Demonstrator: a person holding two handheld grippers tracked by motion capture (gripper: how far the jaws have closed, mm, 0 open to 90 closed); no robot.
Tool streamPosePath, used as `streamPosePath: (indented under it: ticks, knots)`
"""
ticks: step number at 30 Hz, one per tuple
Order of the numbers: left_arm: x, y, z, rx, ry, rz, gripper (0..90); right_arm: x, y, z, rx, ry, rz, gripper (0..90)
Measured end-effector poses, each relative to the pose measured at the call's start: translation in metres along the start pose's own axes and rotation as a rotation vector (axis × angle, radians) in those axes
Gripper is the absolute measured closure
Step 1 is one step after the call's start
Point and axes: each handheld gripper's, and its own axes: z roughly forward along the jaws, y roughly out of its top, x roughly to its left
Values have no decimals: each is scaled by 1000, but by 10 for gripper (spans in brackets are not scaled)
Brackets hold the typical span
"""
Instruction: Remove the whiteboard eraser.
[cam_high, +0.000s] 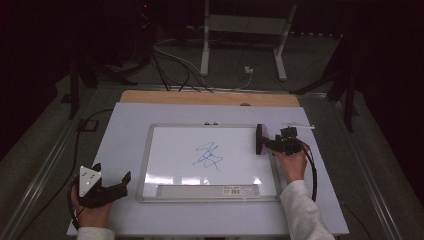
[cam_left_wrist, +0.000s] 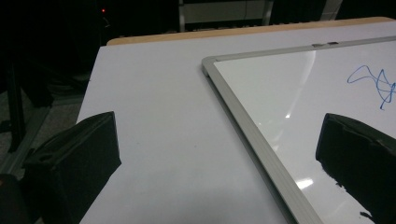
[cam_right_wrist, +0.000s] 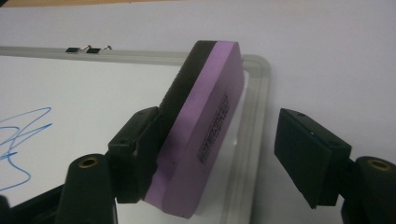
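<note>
Step in hand, as I read it: taking up the whiteboard eraser (cam_right_wrist: 201, 126) to wipe the blue scribble (cam_high: 208, 156) off the whiteboard (cam_high: 170, 150). The eraser, purple foam with a black felt face, stands on edge and tilted at the board's right-hand frame, near the far corner; in the right gripper view its felt side leans against the one jaw pad while the purple side faces the other. The right gripper (cam_right_wrist: 217, 154) has the eraser between its jaws, about half open; one pad touches the felt, the other stands clearly off the purple face with a gap, so the grip is not yet made. No earlier frame to compare. The left gripper (cam_left_wrist: 217, 154) rests on the white table sheet (cam_high: 125, 130) just left of the board's near-left corner, jaws wide apart and empty, the aluminium frame (cam_left_wrist: 252, 135) running between them in its own view. Two small binder clips (cam_right_wrist: 86, 48) sit on the far frame. The scribble lies mid-board, well apart from the eraser. Next move, in my judgement: close the right jaws until both pads press, lift, turn the felt face down, and carry it across to the scribble. Risk: the tilted eraser may pivot out when the free pad meets it.
</note>
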Motion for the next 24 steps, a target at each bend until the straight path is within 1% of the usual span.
streamPosePath:
  ticks: [4,7,9,11,12,13,14,15,17,18,22,24]
  knots:
    - [0,0,0,0,1,-2,6,7,2,7,16,35,4,308]
    - [1,0,-1,-2,2,-2,6,12,4,12,29,46,2,307]
    - [1,0,-1,-3,3,-5,6,13,4,14,35,54,22,309]
    - [2,-1,-1,0,2,-6,6,13,3,17,47,74,38,306]
    - [2,-1,-1,2,3,-5,6,13,3,18,55,87,42,302]
    - [2,-1,-1,0,4,-5,6,14,2,20,74,99,41,302]
    - [2,-1,-1,-1,4,-4,6,14,1,22,94,97,34,325]
    - [1,0,-1,-3,4,-4,6,14,0,24,103,85,20,338]
    - [1,0,-1,-3,4,-4,6,12,-3,25,109,92,39,389]
    - [1,-1,-1,-1,4,-5,6,11,-3,25,102,94,42,395]
    - [1,-1,0,1,4,-1,6,11,-1,21,87,78,33,405]
    - [1,-1,0,0,4,-1,6,11,0,18,78,78,25,407]
